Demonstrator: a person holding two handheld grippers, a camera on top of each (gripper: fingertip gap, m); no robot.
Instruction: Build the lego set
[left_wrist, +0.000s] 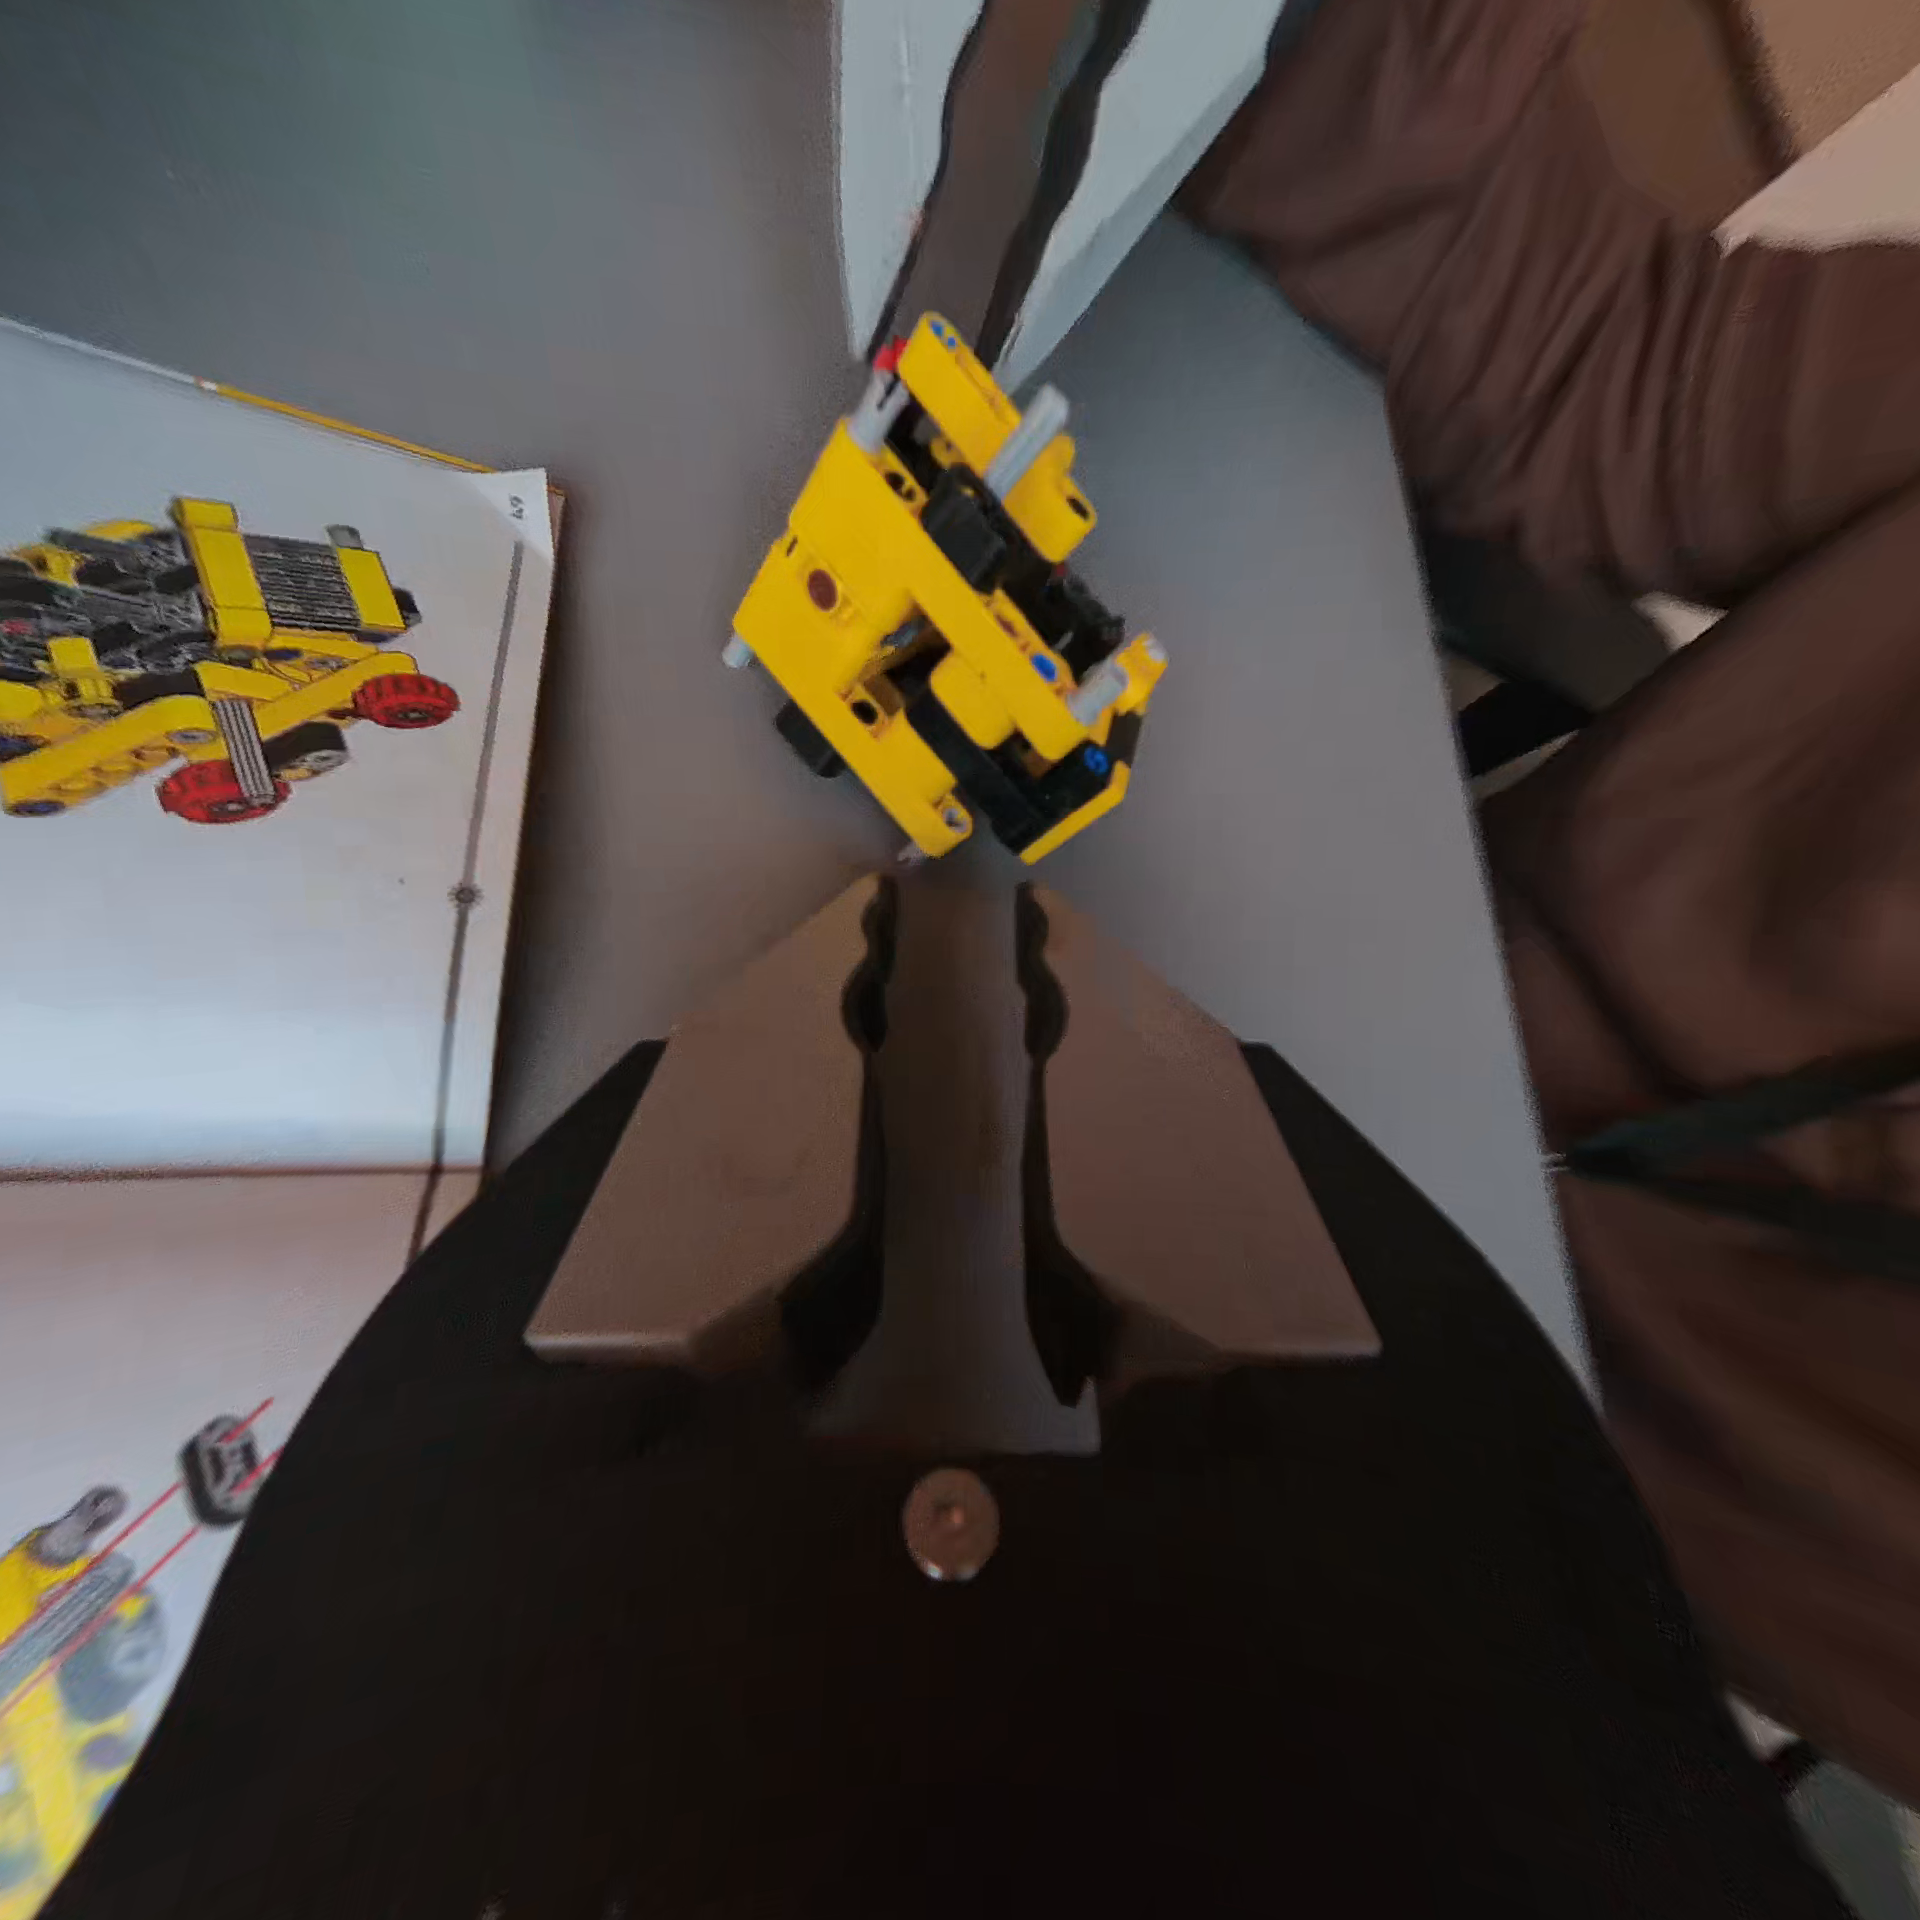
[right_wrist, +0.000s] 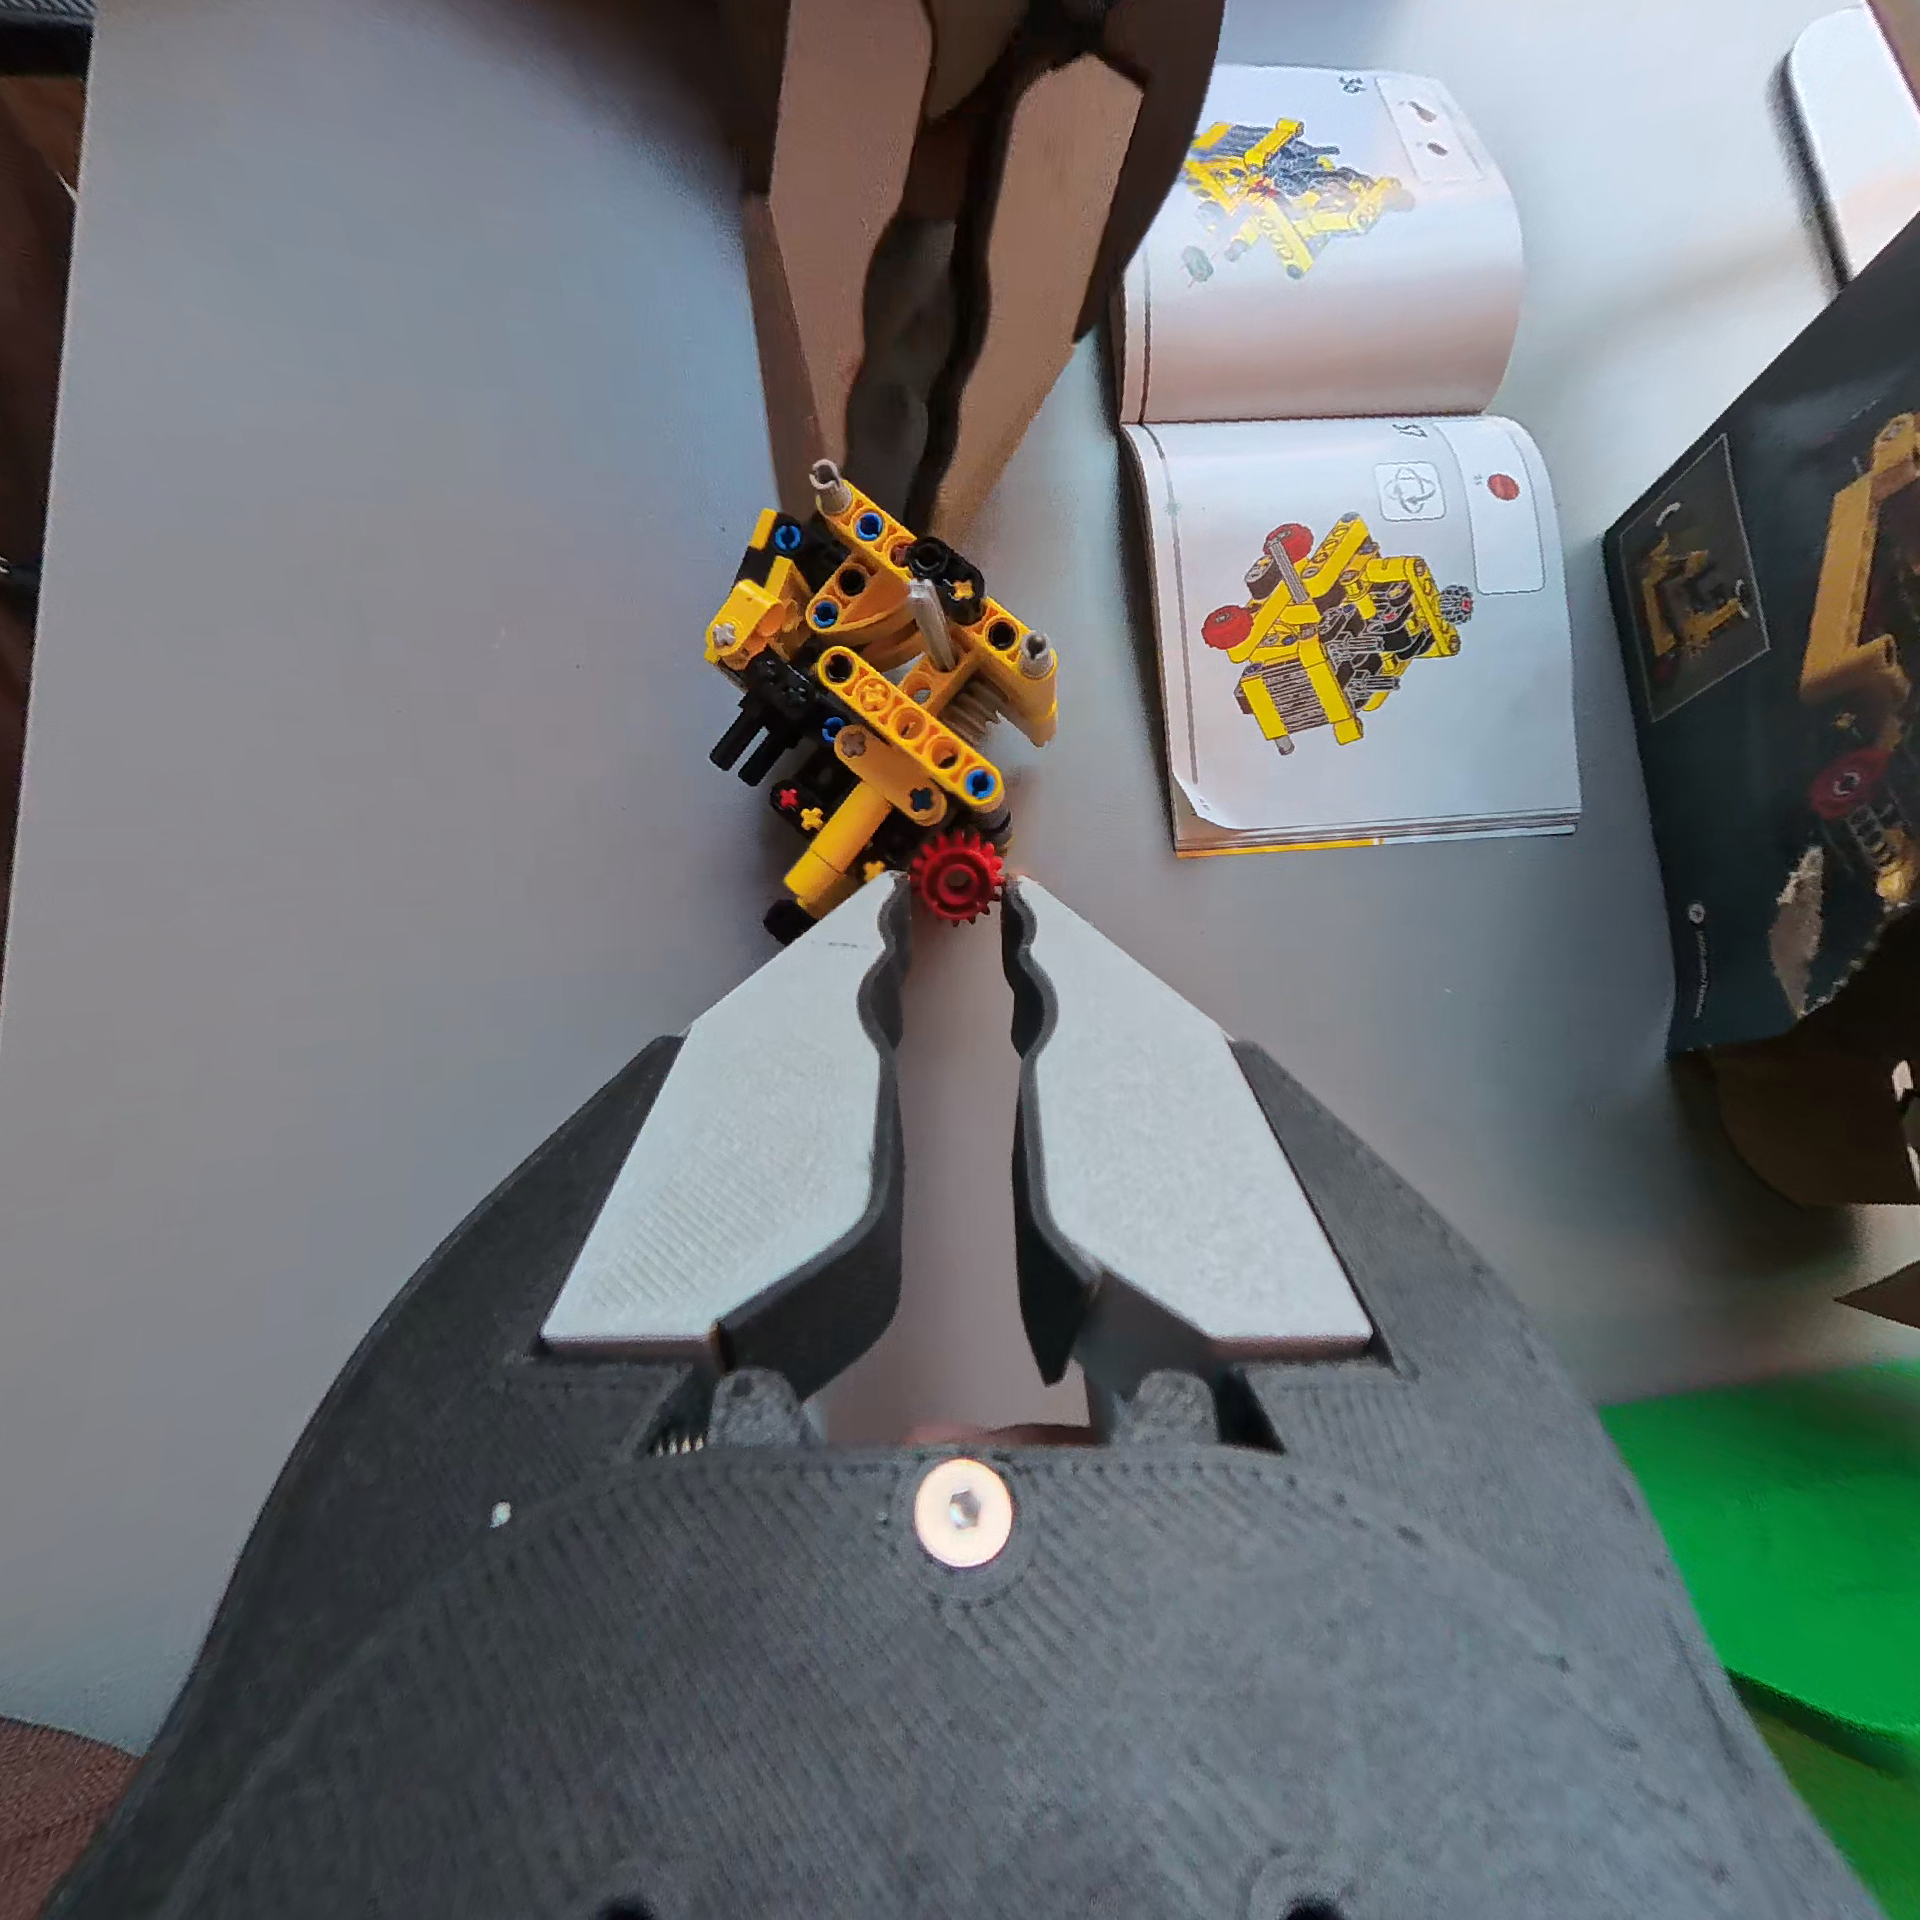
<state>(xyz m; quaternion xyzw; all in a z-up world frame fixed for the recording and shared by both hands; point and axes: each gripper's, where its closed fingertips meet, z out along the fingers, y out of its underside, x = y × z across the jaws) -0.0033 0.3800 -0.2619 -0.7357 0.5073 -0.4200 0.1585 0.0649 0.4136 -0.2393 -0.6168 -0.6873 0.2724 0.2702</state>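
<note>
A partly built yellow and black lego model (left_wrist: 935, 613) is tilted over the grey table (left_wrist: 644, 260). My left gripper (left_wrist: 954, 883) has its fingertips at the model's near corner and looks shut on it. In the right wrist view the model (right_wrist: 883, 675) lies between both grippers, with the left gripper (right_wrist: 920, 488) coming in from the top. My right gripper (right_wrist: 954, 883) is shut on a small red gear (right_wrist: 956, 876), which is held against the model's near end. The right gripper also shows at the top of the left wrist view (left_wrist: 904, 348).
An open instruction booklet (right_wrist: 1351, 623) lies to the right of the model; it also shows in the left wrist view (left_wrist: 260, 779). A dark set box (right_wrist: 1787, 675) stands at the right edge. A green sheet (right_wrist: 1766, 1538) lies at the lower right. Brown fabric (left_wrist: 1662, 468) lies past the table edge. The tips of one gripper are about 9 cm away from the tips of the other.
</note>
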